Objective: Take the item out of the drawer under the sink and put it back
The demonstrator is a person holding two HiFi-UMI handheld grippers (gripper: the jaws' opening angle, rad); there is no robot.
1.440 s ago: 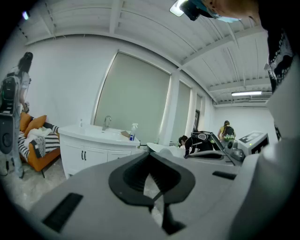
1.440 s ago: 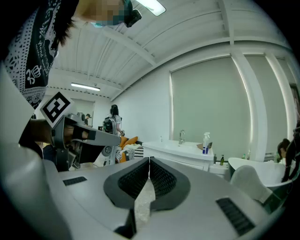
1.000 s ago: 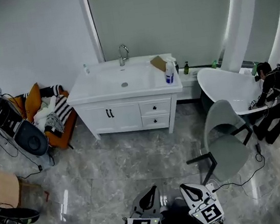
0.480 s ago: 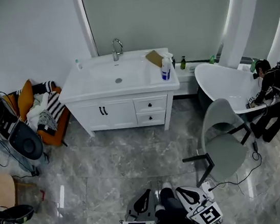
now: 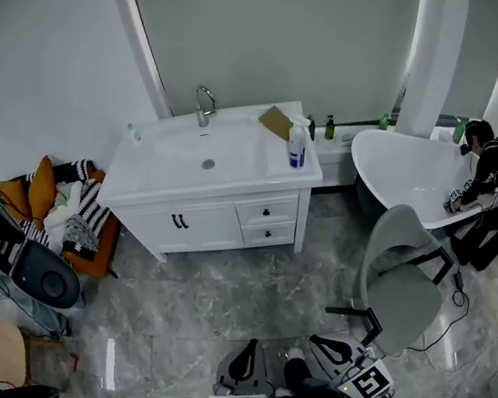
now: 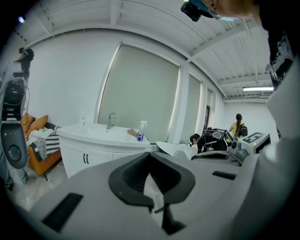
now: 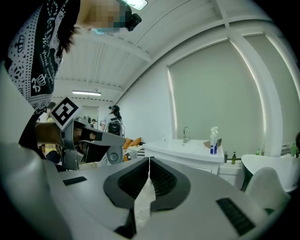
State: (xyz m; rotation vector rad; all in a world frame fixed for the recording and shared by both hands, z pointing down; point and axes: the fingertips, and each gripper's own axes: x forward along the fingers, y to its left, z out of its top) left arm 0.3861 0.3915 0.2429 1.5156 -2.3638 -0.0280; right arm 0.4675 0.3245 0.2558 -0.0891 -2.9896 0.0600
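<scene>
The white sink cabinet (image 5: 187,219) stands against the far wall, with two small shut drawers (image 5: 267,211) on its right side and double doors on its left. It also shows in the left gripper view (image 6: 89,145) and the right gripper view (image 7: 187,152). The item is not visible. My left gripper (image 5: 249,344) and right gripper (image 5: 317,340) hang side by side at the bottom edge, far short of the cabinet. Both point toward it. The left gripper (image 6: 150,154) is shut with nothing in it, and the right gripper (image 7: 149,160) is also shut and empty.
A spray bottle (image 5: 297,145), a brown card (image 5: 275,123) and a faucet (image 5: 204,103) are on the sink top. A grey chair (image 5: 397,274) and a white tub (image 5: 411,175) stand at the right, beside a crouching person (image 5: 494,177). Clothes and cushions (image 5: 67,210) and cabled gear (image 5: 19,263) lie at the left.
The view has moved toward the cabinet, which now looks slightly larger. Both grippers sit lower in the head view and stay shut and empty.
</scene>
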